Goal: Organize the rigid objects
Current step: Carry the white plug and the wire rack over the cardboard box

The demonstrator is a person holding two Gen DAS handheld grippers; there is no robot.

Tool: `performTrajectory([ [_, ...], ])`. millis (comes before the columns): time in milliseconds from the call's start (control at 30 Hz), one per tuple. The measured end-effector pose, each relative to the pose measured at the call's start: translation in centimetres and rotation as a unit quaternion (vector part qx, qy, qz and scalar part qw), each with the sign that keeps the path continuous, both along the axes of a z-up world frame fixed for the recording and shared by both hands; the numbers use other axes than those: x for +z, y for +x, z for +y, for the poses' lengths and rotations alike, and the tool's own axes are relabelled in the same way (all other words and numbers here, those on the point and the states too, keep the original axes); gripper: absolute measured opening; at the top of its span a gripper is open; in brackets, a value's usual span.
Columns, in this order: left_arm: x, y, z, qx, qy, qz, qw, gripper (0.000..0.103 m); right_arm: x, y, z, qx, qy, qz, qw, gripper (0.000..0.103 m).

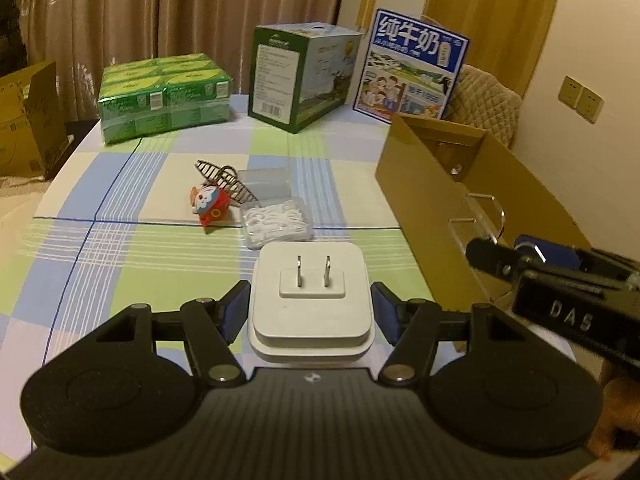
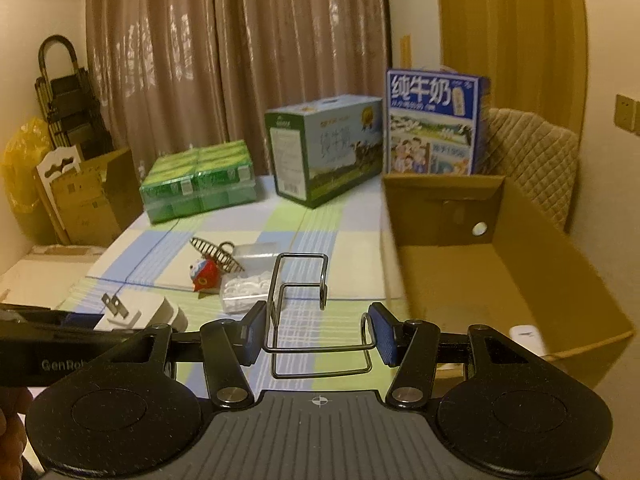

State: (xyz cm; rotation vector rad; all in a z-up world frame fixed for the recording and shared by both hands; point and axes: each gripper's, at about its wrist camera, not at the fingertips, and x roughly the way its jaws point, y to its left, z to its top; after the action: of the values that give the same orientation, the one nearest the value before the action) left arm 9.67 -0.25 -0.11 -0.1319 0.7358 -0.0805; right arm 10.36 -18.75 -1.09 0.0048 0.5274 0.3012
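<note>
My left gripper (image 1: 310, 312) is shut on a white plug adapter (image 1: 310, 300), prongs up, held above the checked tablecloth (image 1: 120, 248); the adapter also shows in the right wrist view (image 2: 148, 312). My right gripper (image 2: 318, 336) is shut on a bent metal wire hook (image 2: 300, 300), held left of the open cardboard box (image 2: 520, 264). On the cloth lie a red toy figure (image 1: 210, 204), a dark wire clip (image 1: 226, 182) and a clear box of white floss picks (image 1: 276, 220). The right gripper shows in the left wrist view (image 1: 520, 256) beside the cardboard box (image 1: 432, 208).
A green pack of drink cartons (image 1: 164, 96), a green-white milk carton box (image 1: 300, 76) and a blue milk box (image 1: 412, 64) stand along the table's far edge. A white object (image 2: 526, 338) lies in the cardboard box. A padded chair (image 2: 536, 168) stands behind it.
</note>
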Motion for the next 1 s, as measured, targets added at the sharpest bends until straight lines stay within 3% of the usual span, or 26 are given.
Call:
performTrajectory([
  [267, 2.3, -0.7, -3.9, -0.042, 0.006, -0.02, 0.9989, 0.06, 2.4, -1.7, -4.7, -0.032, 0.009, -0.016, 0.999, 0.051],
  [567, 4.2, 1.8, -10.3, -0.111, 0.01, -0.039, 0.993, 0.06, 4.1, 0.1, -13.1, -0.1, 0.002, -0.018, 0.995, 0.051],
  [1000, 2.7, 8.4, -16.9, -0.183, 0.032, -0.018, 0.9825, 0.06, 2.1, 4.7, -18.8, -0.117, 0.013, 0.024, 0.993, 0.051],
])
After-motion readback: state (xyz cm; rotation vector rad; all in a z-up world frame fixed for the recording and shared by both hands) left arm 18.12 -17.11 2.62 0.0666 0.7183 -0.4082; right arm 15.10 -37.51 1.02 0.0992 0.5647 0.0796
